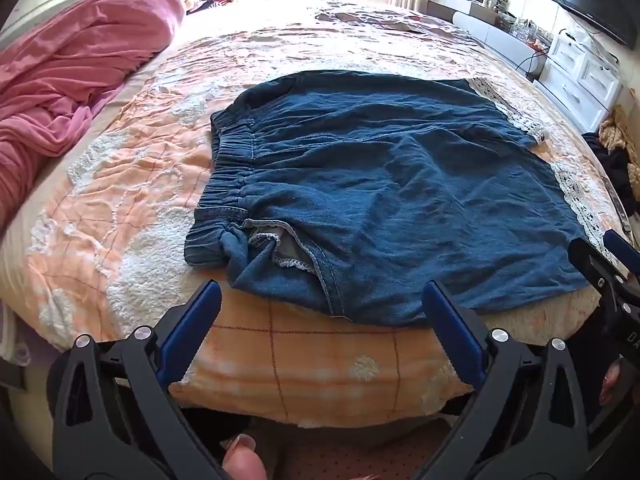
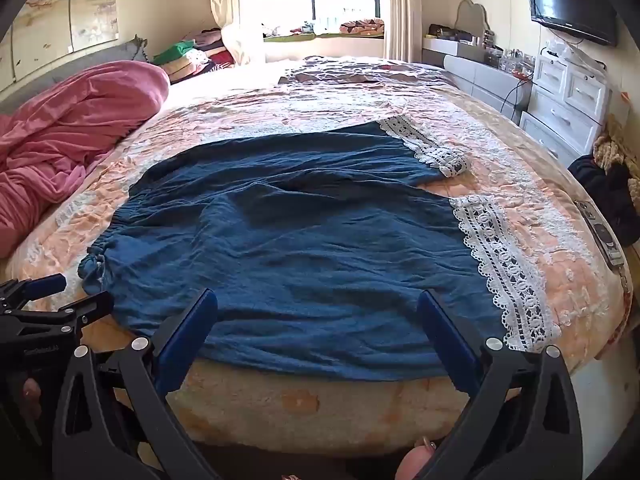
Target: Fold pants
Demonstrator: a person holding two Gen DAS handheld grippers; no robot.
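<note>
Dark blue pants [image 1: 380, 184] with white lace hems [image 2: 504, 264] lie spread flat on the bed [image 1: 120, 184], elastic waistband [image 1: 228, 184] to the left, legs to the right. They also show in the right wrist view [image 2: 288, 240]. My left gripper [image 1: 322, 292] is open and empty, just short of the near edge by the waistband and pocket. My right gripper [image 2: 318, 300] is open and empty, its fingertips over the near edge of the near leg. Each gripper shows at the edge of the other's view: the right one [image 1: 608, 268], the left one [image 2: 52, 296].
A crumpled pink blanket [image 1: 60, 80] lies at the left of the bed. A phone [image 2: 600, 232] lies at the bed's right edge. White drawers [image 2: 568, 96], a wall TV [image 2: 572, 0] and a clothes pile [image 2: 608, 176] stand at the right.
</note>
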